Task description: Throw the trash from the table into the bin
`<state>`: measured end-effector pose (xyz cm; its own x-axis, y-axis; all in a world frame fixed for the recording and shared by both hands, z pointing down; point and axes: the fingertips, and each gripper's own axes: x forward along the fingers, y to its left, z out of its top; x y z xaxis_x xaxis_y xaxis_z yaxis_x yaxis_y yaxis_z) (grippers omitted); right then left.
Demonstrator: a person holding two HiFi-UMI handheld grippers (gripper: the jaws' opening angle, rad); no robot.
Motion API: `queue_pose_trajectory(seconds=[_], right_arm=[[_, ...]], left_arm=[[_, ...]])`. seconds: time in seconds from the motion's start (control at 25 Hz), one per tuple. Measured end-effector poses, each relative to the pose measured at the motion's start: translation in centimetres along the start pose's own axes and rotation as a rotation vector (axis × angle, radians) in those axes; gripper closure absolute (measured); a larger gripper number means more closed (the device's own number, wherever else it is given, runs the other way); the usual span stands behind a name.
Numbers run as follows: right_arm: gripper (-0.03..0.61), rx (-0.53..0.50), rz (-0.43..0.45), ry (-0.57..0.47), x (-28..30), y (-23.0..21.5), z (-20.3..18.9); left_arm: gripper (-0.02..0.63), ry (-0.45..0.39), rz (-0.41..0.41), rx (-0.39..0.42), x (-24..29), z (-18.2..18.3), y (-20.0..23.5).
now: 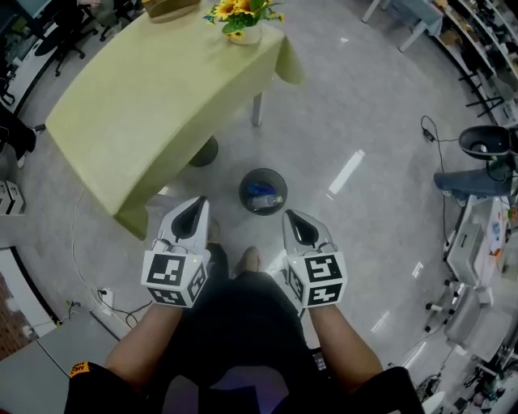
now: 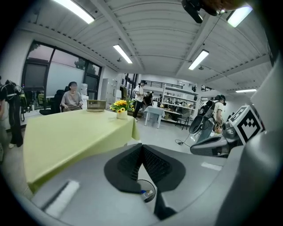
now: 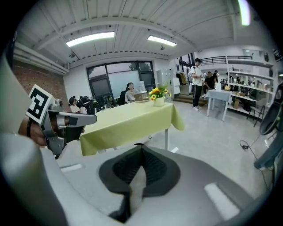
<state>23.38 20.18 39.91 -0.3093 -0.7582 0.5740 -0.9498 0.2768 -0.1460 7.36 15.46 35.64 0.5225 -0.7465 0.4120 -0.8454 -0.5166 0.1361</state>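
The bin (image 1: 242, 187) stands on the floor beside the tabletop (image 1: 162, 105), just ahead of the person's feet. The trash (image 1: 263, 196) lies inside it, showing blue and white. Both grippers hang side by side above the floor, near the bin but apart from it. The left gripper (image 1: 197, 212) has its fingers (image 2: 128, 164) pressed together with nothing between them. The right gripper (image 1: 298, 222) also has its fingers (image 3: 154, 170) pressed together and empty. A pot of yellow flowers (image 1: 241, 20) stands at the tabletop's far end.
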Motion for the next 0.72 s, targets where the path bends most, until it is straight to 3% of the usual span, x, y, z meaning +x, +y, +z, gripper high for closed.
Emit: queue_pose_trajectory(seconds=[0.24, 0.48, 0.72], right_arm=[[0.577, -0.009, -0.001, -0.074, -1.2, 1.6, 3.3], [0.577, -0.005, -0.051, -0.151, -2.2, 4.6, 7.3], [0.577, -0.009, -0.080, -0.188, -1.4, 9.0, 8.7]], left_arm=[[0.606, -0.051, 0.037, 0.028, -3.4, 2.6, 0.6], [0.606, -0.089, 0.017, 0.061, -6.3, 6.1, 2.0], [0.606, -0.117, 0.003, 0.056, -7.5, 6.0, 5.4]])
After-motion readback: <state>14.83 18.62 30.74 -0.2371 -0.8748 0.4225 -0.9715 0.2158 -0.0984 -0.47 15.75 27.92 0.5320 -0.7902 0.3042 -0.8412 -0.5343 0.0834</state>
